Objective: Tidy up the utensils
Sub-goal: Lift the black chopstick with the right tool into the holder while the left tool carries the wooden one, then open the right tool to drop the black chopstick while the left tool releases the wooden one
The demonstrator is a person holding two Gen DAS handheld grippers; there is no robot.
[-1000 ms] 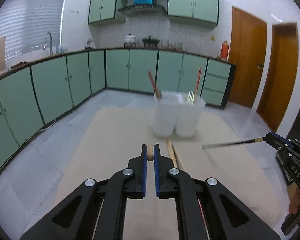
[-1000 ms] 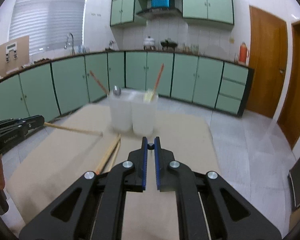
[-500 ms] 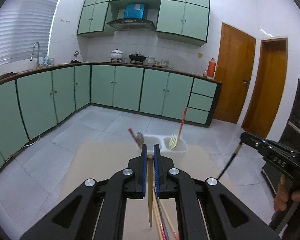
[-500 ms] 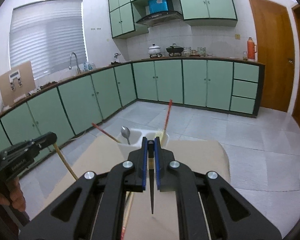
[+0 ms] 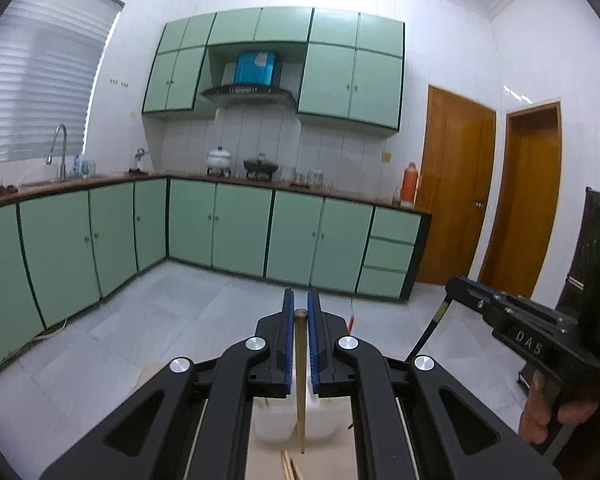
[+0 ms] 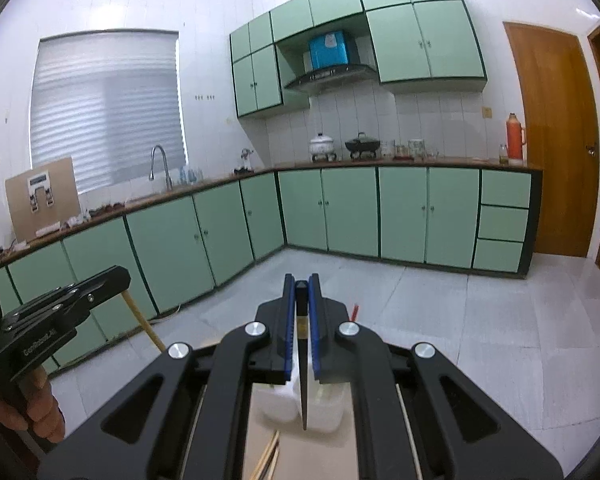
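Observation:
My left gripper (image 5: 300,303) is shut on the top end of a pale wooden chopstick (image 5: 300,380), which hangs tip-down over the white two-part utensil holder (image 5: 274,420). My right gripper (image 6: 301,282) is shut on the top of a black chopstick (image 6: 303,384) that hangs above the same holder (image 6: 282,404). Each gripper shows in the other's view: the right gripper (image 5: 458,290) with its black chopstick (image 5: 428,332), the left gripper (image 6: 118,278) with its wooden chopstick (image 6: 142,318). A red handle tip (image 6: 354,310) sticks up from the holder.
Loose chopsticks (image 6: 270,456) lie on the beige table (image 6: 252,440) in front of the holder, also loose chopsticks (image 5: 288,466) in the left wrist view. Green kitchen cabinets (image 5: 240,236) run along the far walls. A person's hand (image 5: 548,412) grips the right tool.
Both grippers have risen well above the table. Their chopsticks swung from pointing sideways to hanging tip-down, and the holder has dropped to the bottom of both views.

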